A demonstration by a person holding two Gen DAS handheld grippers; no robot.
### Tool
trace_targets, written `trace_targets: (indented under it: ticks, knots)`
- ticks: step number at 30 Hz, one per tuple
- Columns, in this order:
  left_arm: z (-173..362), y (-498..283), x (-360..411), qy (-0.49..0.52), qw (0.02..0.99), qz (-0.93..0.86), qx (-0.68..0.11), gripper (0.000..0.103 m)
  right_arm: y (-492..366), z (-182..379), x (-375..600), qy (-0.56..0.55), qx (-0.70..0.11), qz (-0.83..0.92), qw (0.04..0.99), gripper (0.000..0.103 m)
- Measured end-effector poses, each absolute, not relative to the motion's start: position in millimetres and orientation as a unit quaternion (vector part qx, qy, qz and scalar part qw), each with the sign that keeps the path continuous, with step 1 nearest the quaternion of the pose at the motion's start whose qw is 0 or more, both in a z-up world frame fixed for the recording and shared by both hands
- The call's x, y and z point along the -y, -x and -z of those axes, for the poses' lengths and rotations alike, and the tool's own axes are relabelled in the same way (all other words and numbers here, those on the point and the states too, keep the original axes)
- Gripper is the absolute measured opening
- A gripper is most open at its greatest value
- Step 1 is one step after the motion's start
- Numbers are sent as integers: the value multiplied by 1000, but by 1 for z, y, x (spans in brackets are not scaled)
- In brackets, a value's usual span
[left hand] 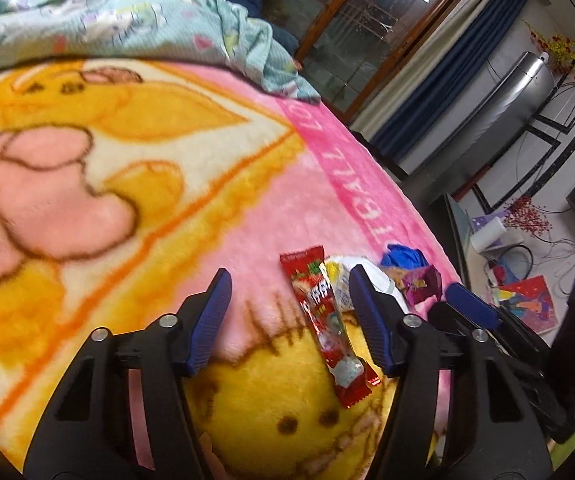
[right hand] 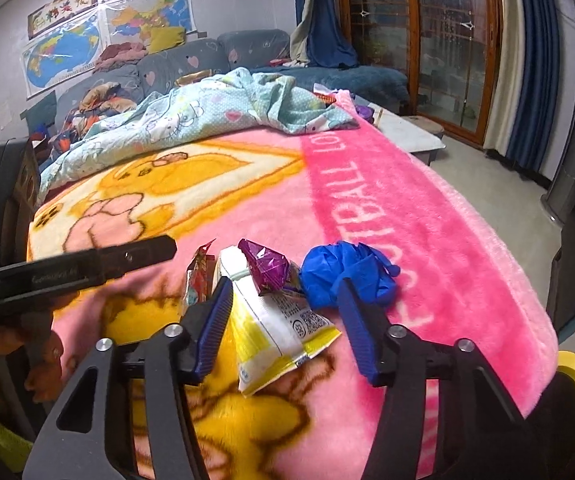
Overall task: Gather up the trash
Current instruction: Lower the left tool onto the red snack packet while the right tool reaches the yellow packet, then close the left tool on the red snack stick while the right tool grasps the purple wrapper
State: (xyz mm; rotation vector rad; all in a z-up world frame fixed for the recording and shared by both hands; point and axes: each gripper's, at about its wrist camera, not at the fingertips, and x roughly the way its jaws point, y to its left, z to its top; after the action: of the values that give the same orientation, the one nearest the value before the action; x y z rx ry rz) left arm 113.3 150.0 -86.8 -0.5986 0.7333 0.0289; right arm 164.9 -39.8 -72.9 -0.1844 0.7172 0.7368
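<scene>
Several pieces of trash lie together on the pink blanket [right hand: 427, 240]. A long red snack wrapper [left hand: 323, 320] sits between the fingers of my left gripper [left hand: 289, 280], close to the right finger; the jaws stand apart and the pads do not press it. My right gripper [right hand: 283, 286] is open around a yellow-and-white wrapper [right hand: 271, 328] and a crumpled purple wrapper [right hand: 267, 266]. A balled blue glove [right hand: 347, 268] rests just beyond its right finger. The red wrapper [right hand: 197, 280] shows left of its left finger.
A crumpled light-blue quilt [right hand: 207, 116] is heaped at the far end of the bed. Behind it a sofa [right hand: 167, 68] holds piled clothes. The bed's edge drops to the floor [right hand: 487, 168] on the right, by the glass doors [right hand: 447, 40].
</scene>
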Motion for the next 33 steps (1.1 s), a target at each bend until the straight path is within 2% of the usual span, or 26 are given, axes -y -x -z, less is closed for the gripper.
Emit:
trace_targets:
  ticks: [5, 7, 9, 10, 17, 22, 25, 26, 33]
  knots:
    - [97, -119, -150, 316, 875, 13, -365, 48, -172, 75, 33, 86, -347, -360, 861, 43]
    - [100, -121, -149, 323, 870, 24, -371, 48, -175, 76, 31, 85, -350, -364, 859, 37]
    - [102, -123, -148, 326, 867, 30, -375, 48, -179, 77, 31, 80, -354, -370, 855, 24]
    - [103, -124, -147, 327, 866, 31, -376, 48, -179, 78, 31, 77, -356, -374, 853, 21]
    - [107, -133, -140, 313, 864, 28, -393, 27, -174, 77, 37, 74, -349, -380, 853, 20]
    - [108, -135, -133, 295, 867, 30, -401, 21, -170, 76, 47, 48, -354, -383, 852, 20]
    - [108, -134, -133, 291, 869, 29, -399, 12, -164, 76, 52, 32, -354, -387, 851, 20]
    - [108, -133, -134, 290, 870, 26, -398, 6, -162, 75, 53, 28, -354, -388, 851, 20]
    - [102, -125, -137, 297, 873, 25, -387, 4, -146, 71, 61, 12, -351, -398, 848, 20]
